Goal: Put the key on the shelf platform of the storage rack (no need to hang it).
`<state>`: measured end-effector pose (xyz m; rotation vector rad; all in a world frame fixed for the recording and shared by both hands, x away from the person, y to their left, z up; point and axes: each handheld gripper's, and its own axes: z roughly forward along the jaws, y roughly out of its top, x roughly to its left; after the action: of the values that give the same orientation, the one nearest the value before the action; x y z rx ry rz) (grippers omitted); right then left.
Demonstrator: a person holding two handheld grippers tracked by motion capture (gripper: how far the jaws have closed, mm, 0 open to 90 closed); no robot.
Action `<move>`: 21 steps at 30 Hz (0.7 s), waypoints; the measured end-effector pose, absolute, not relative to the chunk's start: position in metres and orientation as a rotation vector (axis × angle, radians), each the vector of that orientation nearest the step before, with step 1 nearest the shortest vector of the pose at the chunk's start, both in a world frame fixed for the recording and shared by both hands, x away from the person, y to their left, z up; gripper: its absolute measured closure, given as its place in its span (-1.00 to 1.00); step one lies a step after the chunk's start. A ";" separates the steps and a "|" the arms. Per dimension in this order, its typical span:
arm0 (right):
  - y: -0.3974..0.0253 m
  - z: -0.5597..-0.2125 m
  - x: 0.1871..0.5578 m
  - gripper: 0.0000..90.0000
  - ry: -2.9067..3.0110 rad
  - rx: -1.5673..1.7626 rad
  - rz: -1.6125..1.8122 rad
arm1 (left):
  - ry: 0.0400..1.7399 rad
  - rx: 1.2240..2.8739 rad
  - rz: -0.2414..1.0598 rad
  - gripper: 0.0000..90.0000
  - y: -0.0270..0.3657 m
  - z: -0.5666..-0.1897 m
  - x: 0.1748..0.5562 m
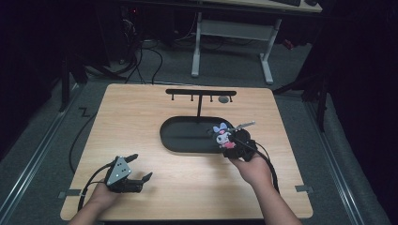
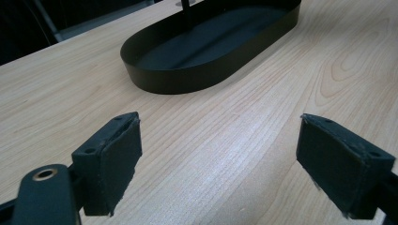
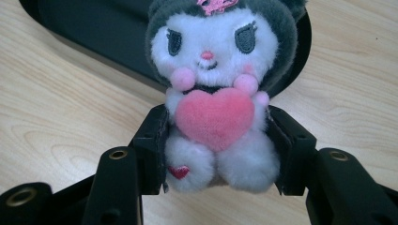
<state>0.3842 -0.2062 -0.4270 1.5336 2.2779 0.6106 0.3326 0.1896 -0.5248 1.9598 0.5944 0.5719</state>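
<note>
A small plush toy (image 3: pixel 216 93) with a white face, dark hood and pink heart sits clamped between the jaws of my right gripper (image 3: pixel 218 145). In the high view the plush toy (image 1: pixel 223 136) and right gripper (image 1: pixel 234 143) hang over the right end of the black oval tray (image 1: pixel 180 133). A metal keyring clip (image 1: pixel 244 125) sticks out from the toy. My left gripper (image 1: pixel 141 168) rests near the table's front left, open and holding nothing. In the left gripper view, its pads (image 2: pixel 112 159) stand wide apart above bare wood, with the tray (image 2: pixel 206 70) ahead.
A black T-shaped hook stand (image 1: pixel 200 93) rises from the tray's far side, with a small round thing (image 1: pixel 224 99) hanging near its right end. The wooden table (image 1: pixel 141 117) has bare room at left and front. Desk legs and cables stand beyond the far edge.
</note>
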 end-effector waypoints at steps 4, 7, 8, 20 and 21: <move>-0.204 -0.427 0.393 0.06 2.272 1.542 0.613 | 0.595 1.958 0.573 -0.66 0.190 -0.525 0.333; -0.203 -0.428 0.399 0.06 2.269 1.543 0.606 | 0.595 1.959 0.572 -0.66 0.190 -0.525 0.333; -0.202 -0.430 0.403 0.06 2.260 1.552 0.606 | 0.594 1.959 0.572 -0.66 0.190 -0.525 0.333; -0.200 -0.438 0.420 0.06 2.249 1.582 0.595 | 0.596 1.957 0.572 -0.66 0.190 -0.525 0.333; -0.198 -0.438 0.424 0.06 2.251 1.582 0.596 | 0.595 1.957 0.572 -0.66 0.190 -0.525 0.333</move>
<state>0.4236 -0.1983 -0.4384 1.5816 2.2510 0.5958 0.3327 0.1897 -0.5249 1.9572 0.5946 0.5723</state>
